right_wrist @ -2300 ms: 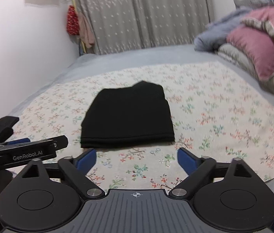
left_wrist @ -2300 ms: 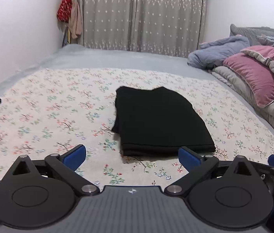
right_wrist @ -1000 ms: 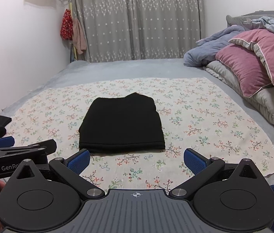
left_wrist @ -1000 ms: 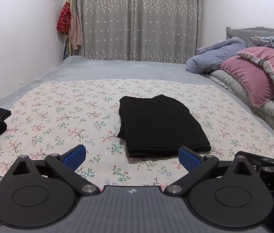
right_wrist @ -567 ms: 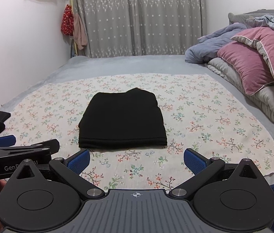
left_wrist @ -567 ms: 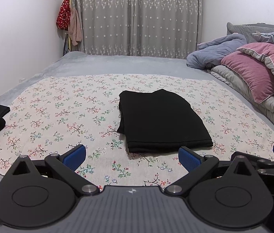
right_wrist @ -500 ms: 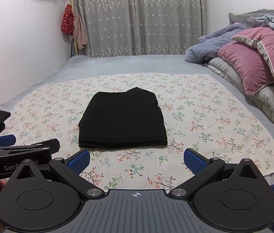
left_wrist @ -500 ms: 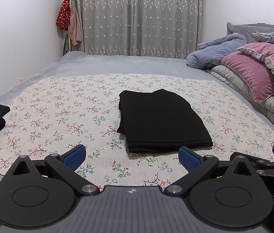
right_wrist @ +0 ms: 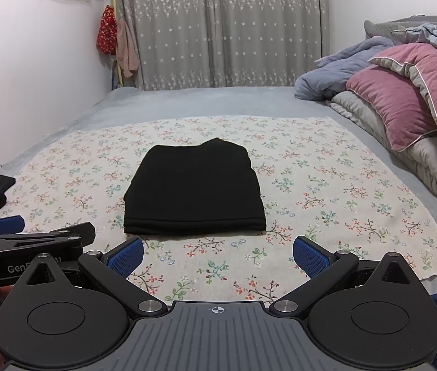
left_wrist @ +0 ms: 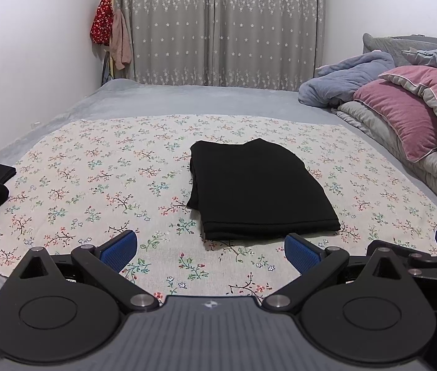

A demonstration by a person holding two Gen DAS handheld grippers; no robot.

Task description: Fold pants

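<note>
Now that both grippers are drawn back from where they hovered two seconds ago, the pants [left_wrist: 258, 190] are seen lying untouched as a compact black rectangle in the middle of the floral sheet [left_wrist: 88, 185]. The left gripper [left_wrist: 210, 249] and right gripper [right_wrist: 218, 256] are held above the near edge, jaws spread wide and empty. The folding is judged essentially finished.

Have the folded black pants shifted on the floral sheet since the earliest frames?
No. The black pants keep their place on the floral sheet; only the cameras pulled back and lifted.
</note>
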